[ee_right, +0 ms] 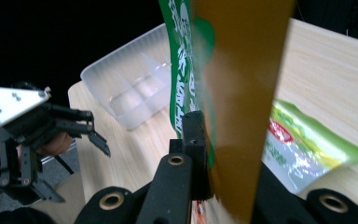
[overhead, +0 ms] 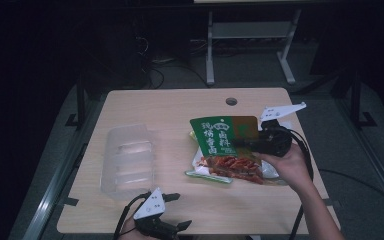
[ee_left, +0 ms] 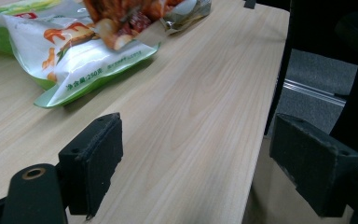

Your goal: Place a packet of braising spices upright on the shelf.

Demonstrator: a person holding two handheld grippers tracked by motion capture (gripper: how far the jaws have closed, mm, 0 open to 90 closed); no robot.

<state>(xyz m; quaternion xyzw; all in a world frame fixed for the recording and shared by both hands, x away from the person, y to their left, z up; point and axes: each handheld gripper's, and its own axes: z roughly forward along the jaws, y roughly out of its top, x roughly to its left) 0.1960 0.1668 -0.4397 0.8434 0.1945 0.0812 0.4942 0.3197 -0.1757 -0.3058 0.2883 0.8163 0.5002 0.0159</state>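
Right gripper (overhead: 246,143) clamps a green-and-orange packet (overhead: 224,134) and holds it upright, off the wooden table (overhead: 170,107).

Its jaws are pressed tight on the packet's edge, as the right gripper view (ee_right: 205,154) shows, with the packet (ee_right: 228,74) hanging in front of the lens. Below the lifted packet, a second packet (overhead: 230,167) with red food printed on it lies flat on the table. Well to the left of the held packet sits a clear plastic tray (overhead: 127,160). Left gripper (overhead: 172,212) rests at the table's near edge, below the tray, its jaws spread wide with nothing between them (ee_left: 196,158).
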